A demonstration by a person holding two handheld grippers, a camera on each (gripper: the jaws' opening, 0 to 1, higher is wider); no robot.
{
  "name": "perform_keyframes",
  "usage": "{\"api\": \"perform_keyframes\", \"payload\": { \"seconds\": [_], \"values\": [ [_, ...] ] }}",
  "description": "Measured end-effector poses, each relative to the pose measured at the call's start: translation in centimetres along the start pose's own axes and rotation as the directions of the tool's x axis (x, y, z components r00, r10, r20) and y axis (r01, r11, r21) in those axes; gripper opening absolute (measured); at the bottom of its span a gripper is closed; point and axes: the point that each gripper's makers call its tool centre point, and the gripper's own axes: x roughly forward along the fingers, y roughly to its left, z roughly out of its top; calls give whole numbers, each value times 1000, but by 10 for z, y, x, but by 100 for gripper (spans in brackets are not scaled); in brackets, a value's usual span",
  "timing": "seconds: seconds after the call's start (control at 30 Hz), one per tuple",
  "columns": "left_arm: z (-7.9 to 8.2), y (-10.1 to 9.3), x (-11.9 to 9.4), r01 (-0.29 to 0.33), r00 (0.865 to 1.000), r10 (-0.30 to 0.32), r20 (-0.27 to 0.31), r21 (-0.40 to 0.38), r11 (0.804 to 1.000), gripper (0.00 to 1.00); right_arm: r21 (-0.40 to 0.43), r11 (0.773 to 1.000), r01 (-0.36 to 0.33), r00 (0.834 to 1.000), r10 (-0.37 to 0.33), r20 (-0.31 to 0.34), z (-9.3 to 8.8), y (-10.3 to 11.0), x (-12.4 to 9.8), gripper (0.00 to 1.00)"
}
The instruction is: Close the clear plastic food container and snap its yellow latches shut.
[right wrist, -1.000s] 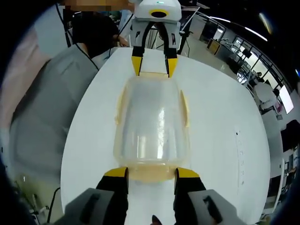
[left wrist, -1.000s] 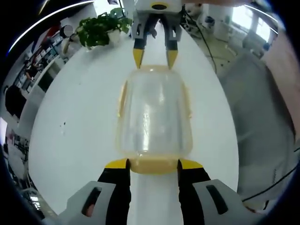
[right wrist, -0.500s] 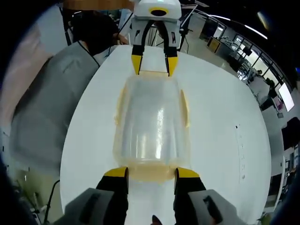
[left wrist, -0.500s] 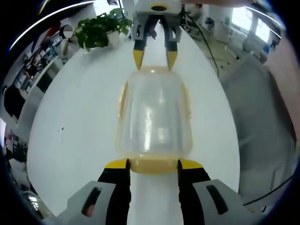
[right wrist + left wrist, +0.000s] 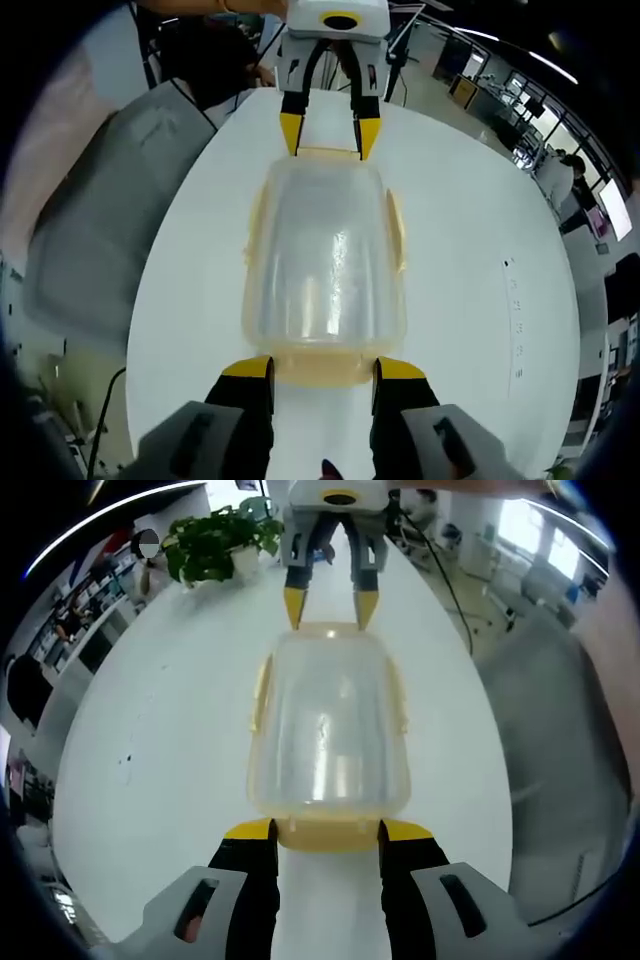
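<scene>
Little has moved since the earlier frames: both cameras have drifted slightly, while the container and the two tools keep the same places against each other. In the left gripper view the left hand-held gripper reaches forward low over the white tabletop, its two yellow-tipped jaws spread apart, one at either side of the near yellow latch at the end of the clear plastic food container; whether the tips press on the latch cannot be told. At the far end of that view the right hand-held gripper points back toward the camera, its jaws likewise parted, their tips at the far edge of the container. The right gripper view shows the same arrangement from the opposite end: the right hand-held gripper straddles the yellow latch nearest it with open jaws, and the left hand-held gripper faces it from the far end. The container lies lengthwise between the two tools, in the middle of the tabletop, with its clear lid seated on top and pale yellow latches along both long sides. A potted plant stands at the far left of the tabletop in the left gripper view.
</scene>
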Motion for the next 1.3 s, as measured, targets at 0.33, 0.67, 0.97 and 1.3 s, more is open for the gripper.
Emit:
{"api": "perform_keyframes", "payload": {
  "seconds": [0.33, 0.67, 0.97, 1.3],
  "values": [
    [4, 1, 7, 13, 1000, -13, 6, -14, 1000, 36, -2, 1000, -18, 1000, 18, -12, -7, -2, -2, 35],
    [5, 2, 13, 24, 1000, -23, 10, -25, 999, 36, 1, 999, -35, 999, 35, -24, -13, -4, 2, 35],
    [4, 4, 17, 34, 999, -34, 11, -33, 999, 36, 8, 999, -48, 999, 48, -26, -16, -6, 7, 35],
    [2, 6, 18, 42, 999, -42, 12, -45, 998, 36, 17, 997, -73, 997, 74, -29, -18, -7, 11, 35]
  ]
}}
